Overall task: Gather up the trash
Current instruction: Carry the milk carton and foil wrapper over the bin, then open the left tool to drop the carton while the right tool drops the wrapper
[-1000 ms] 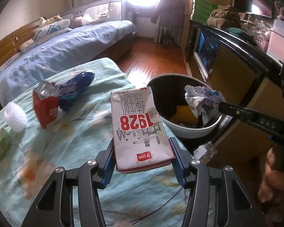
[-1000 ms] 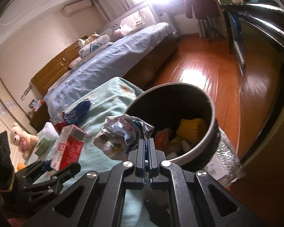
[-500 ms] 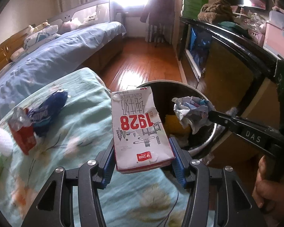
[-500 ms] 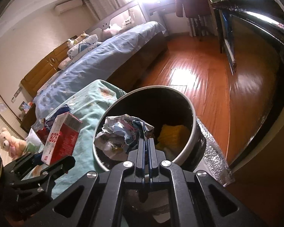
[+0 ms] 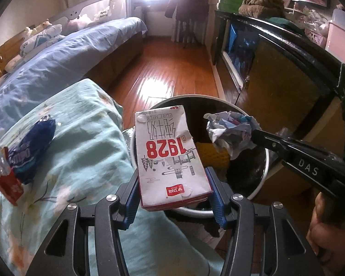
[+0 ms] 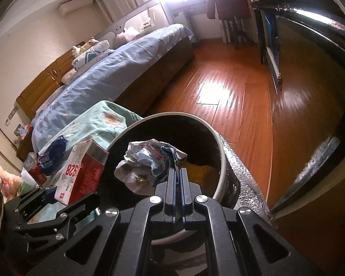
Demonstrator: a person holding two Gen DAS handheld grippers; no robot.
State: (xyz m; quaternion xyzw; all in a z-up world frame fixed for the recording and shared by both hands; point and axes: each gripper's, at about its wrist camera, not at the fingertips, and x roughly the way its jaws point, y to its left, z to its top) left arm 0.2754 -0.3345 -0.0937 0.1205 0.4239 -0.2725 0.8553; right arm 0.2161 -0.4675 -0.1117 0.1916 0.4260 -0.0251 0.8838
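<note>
**poster1:** Two bits of trash are being held right at the bin point(image 5: 263, 177) here. A milk carton point(image 5: 170, 154) is pinched between the blue pads of the left gripper point(image 5: 173, 195), flat face up, with "1928" printed in red across it. Its far end is hung past the bin's near rim, while the near end sits over the edge of the green floral bedspread point(image 5: 85, 151).

**poster2:** And the right one?

**poster1:** The right gripper point(image 6: 177, 172) is pressed fully together on a crumpled paper wad point(image 6: 147, 161), caught by one corner at the fingertips. The wad is held above the bin's open mouth, not touching the rim as far as can be seen. Something yellow point(image 6: 202, 172) is seen lying inside the bin.

**poster2:** Anything left on the bed?

**poster1:** A dark blue wrapper point(image 5: 32, 149) and a red-and-white carton point(image 5: 8, 179) are left lying on the bedspread, just beside each other, well apart from the bin. Whether they're touching can't be told, it's blurry there.
</note>
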